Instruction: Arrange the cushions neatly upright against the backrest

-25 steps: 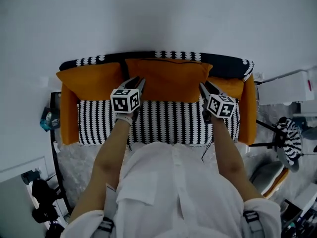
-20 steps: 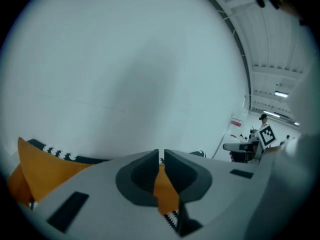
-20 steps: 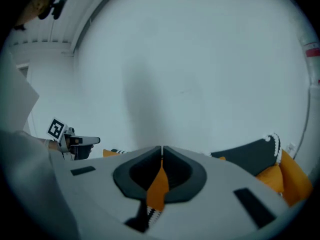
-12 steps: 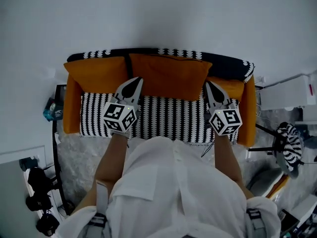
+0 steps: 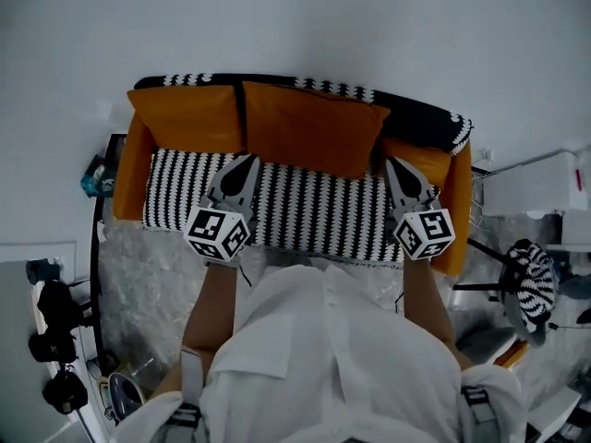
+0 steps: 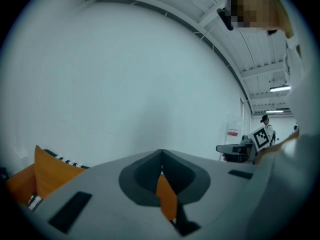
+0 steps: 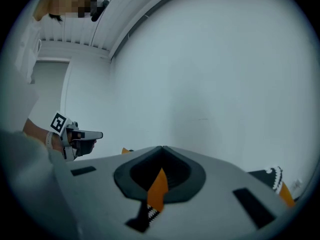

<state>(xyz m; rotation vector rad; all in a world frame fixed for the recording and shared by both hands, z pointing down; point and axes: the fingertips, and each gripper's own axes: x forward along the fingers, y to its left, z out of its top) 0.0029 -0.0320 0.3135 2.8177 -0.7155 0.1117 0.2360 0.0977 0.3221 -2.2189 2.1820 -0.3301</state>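
Observation:
In the head view an orange sofa with a black-and-white patterned seat (image 5: pixel 305 206) holds three orange cushions against its backrest. The left cushion (image 5: pixel 185 118) and the larger middle cushion (image 5: pixel 314 132) stand upright. The right cushion (image 5: pixel 420 162) sits lower, half hidden behind the middle one. My left gripper (image 5: pixel 247 160) hovers over the seat just below the middle cushion's lower left corner, shut and empty. My right gripper (image 5: pixel 395 162) is over the seat by that cushion's lower right corner, also shut and empty. Both gripper views face the white wall, with meeting jaws on my left gripper (image 6: pixel 161 151) and my right gripper (image 7: pixel 162 147).
A black side table (image 5: pixel 100 201) stands left of the sofa with a small object (image 5: pixel 92 175) on it. Camera gear (image 5: pixel 51 317) lies on the floor at lower left. A white unit (image 5: pixel 545 187) and a patterned stool (image 5: pixel 528 275) are to the right. The floor (image 5: pixel 157 266) is pale and marbled.
Both grippers have drawn back from the sides of the middle cushion toward the seat's front, and their jaws have closed. The middle cushion stays against the backrest.

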